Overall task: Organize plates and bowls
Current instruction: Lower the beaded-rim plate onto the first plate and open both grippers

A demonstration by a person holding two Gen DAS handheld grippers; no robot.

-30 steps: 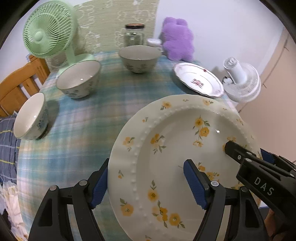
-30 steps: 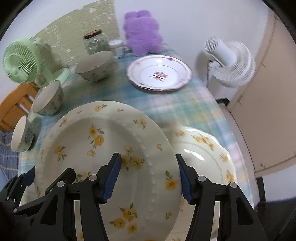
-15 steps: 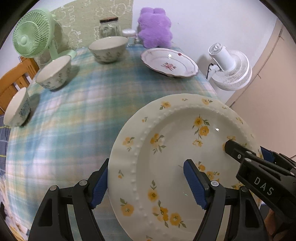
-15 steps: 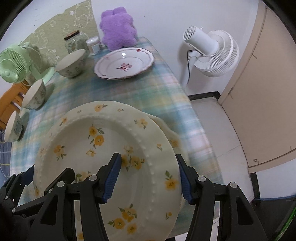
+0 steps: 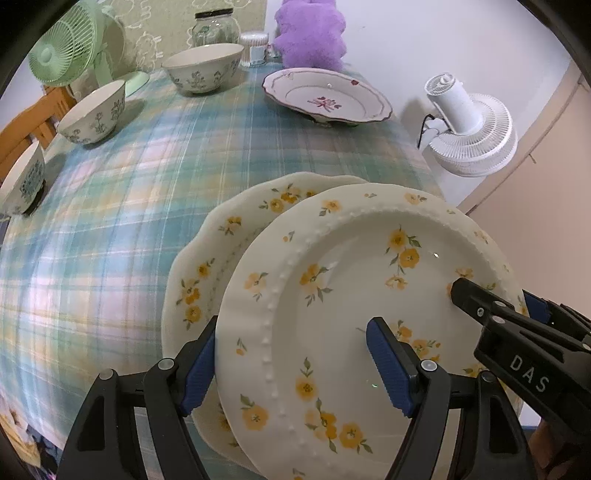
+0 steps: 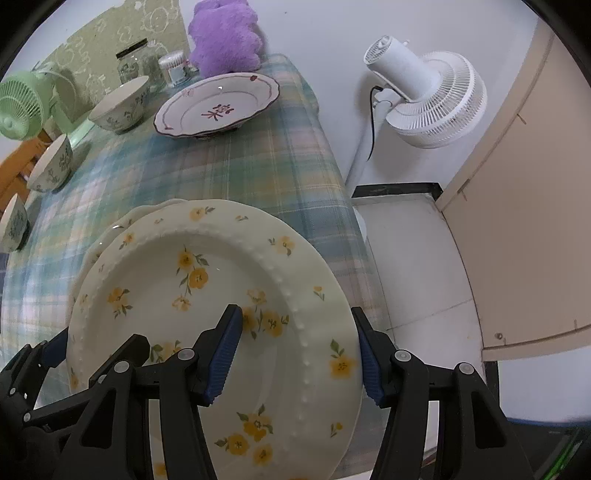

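Yellow-flowered plate carried in two claws above a second flowered plate on a plaid-covered counter.

Underneath everything, counter draped in blue-green plaid cloth. At its near edge, scalloped second flowered plate lying flat, mostly covered by the beaded-rim plate held tilted over it; touching or apart, cannot tell. Left claw pinching that plate's left rim, one blue pad under the edge and one on the face. Right claw pinching the right rim likewise, one pad on the face and one outside the edge. Farther back, red-flowered plate, then three blue-patterned bowls in a line toward the left. Behind those, green fan, purple plush toy, glass jar. White fan standing off the counter, right.
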